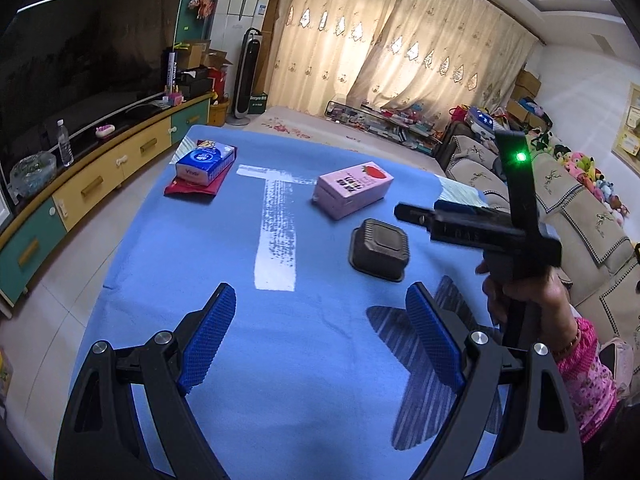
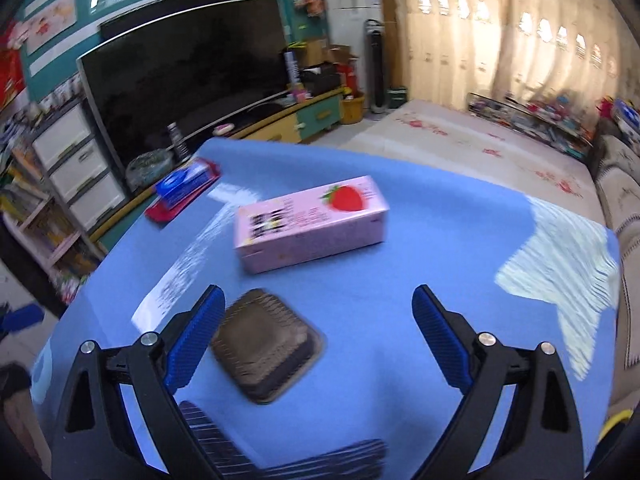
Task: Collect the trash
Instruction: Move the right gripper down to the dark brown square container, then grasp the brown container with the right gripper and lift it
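A pink strawberry carton (image 1: 352, 194) (image 2: 312, 222) lies on its side on the blue tablecloth (image 1: 208, 264) (image 2: 400, 300). A dark square plastic tray (image 1: 379, 249) (image 2: 266, 350) sits upside down in front of it. A blue tissue pack (image 1: 205, 162) (image 2: 186, 182) rests on a red packet (image 1: 196, 188) at the far left. My left gripper (image 1: 320, 316) is open and empty above the cloth. My right gripper (image 2: 318, 320) is open, and the tray lies just inside its left finger (image 2: 196, 336). The right gripper's body shows in the left wrist view (image 1: 480, 230).
A white T mark (image 1: 278, 228) is on the cloth. A striped cloth (image 2: 560, 276) lies at the table's right side. A TV cabinet (image 1: 100, 184) stands to the left, a sofa (image 1: 580, 216) with plush toys to the right.
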`<state>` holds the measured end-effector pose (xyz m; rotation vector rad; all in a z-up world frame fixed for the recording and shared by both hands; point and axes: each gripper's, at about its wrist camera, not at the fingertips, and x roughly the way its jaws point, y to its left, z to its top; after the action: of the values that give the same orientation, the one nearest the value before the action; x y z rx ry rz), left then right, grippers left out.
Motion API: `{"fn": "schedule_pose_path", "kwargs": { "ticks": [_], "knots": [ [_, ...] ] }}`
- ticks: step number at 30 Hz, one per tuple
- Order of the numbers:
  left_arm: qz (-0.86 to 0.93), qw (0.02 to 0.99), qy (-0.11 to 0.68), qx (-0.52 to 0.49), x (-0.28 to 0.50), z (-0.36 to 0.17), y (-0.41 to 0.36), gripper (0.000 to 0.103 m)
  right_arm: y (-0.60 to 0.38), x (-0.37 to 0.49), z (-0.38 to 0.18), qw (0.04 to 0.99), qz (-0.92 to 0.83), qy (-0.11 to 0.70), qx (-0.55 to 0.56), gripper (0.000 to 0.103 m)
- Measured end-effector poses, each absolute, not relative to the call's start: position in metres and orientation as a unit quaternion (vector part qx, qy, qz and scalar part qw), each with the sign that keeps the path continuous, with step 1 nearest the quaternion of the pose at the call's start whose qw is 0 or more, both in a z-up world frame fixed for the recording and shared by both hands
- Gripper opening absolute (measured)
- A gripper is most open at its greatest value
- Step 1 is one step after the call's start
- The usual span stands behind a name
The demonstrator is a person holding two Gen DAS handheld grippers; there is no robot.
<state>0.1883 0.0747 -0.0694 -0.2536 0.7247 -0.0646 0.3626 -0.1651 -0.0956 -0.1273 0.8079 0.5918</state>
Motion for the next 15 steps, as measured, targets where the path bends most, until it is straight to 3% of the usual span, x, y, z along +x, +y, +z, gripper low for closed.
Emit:
{"fn": "schedule_pose_path", "kwargs": {
  "ticks": [12, 15],
  "knots": [
    [-0.043, 0.921, 0.363, -0.134, 0.202, -0.083, 0.079, 0.086, -0.12, 0.36, -0.128, 0.856, 0.295, 0.408, -0.114, 0.089],
    [-0.043, 0.919, 0.367, -0.137, 0.204, -0.086, 0.079, 0.086, -0.12, 0.361, -0.135, 0.852, 0.291, 0.42, -0.116, 0.078]
  ]
}}
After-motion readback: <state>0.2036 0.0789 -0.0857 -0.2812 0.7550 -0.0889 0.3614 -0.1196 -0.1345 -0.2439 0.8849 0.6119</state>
